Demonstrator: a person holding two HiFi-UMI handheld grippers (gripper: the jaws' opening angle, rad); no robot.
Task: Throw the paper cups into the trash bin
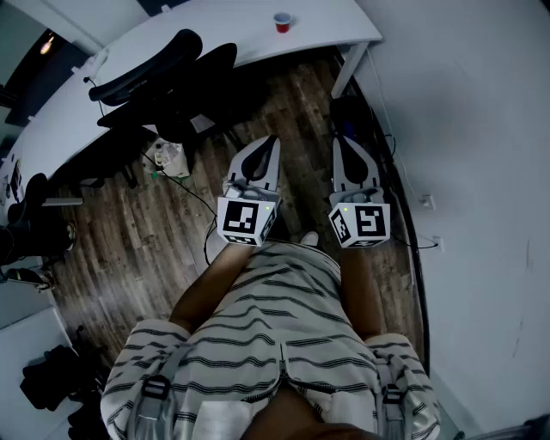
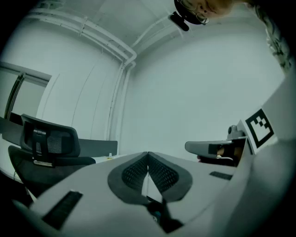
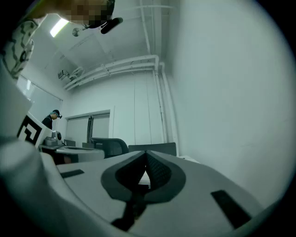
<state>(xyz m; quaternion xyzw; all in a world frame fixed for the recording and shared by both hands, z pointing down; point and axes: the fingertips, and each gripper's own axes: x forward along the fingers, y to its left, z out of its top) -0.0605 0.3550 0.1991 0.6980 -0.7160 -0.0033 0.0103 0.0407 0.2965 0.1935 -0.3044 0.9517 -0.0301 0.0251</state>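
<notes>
A red paper cup (image 1: 282, 22) stands upright on the white desk (image 1: 215, 34) at the far side of the room. Both grippers are held level at waist height, far short of the desk and side by side over the wooden floor. My left gripper (image 1: 273, 140) is shut, its dark pads meeting at the tips with nothing between them (image 2: 148, 154). My right gripper (image 1: 339, 137) is shut and empty too (image 3: 146, 152). I cannot make out a trash bin for certain.
Two black office chairs (image 1: 163, 73) stand at the desk, left of my grippers. A small clear container with clutter (image 1: 168, 157) and cables lie on the floor. A dark box (image 1: 348, 110) sits under the desk's right end. The white wall (image 1: 481, 172) runs close on the right.
</notes>
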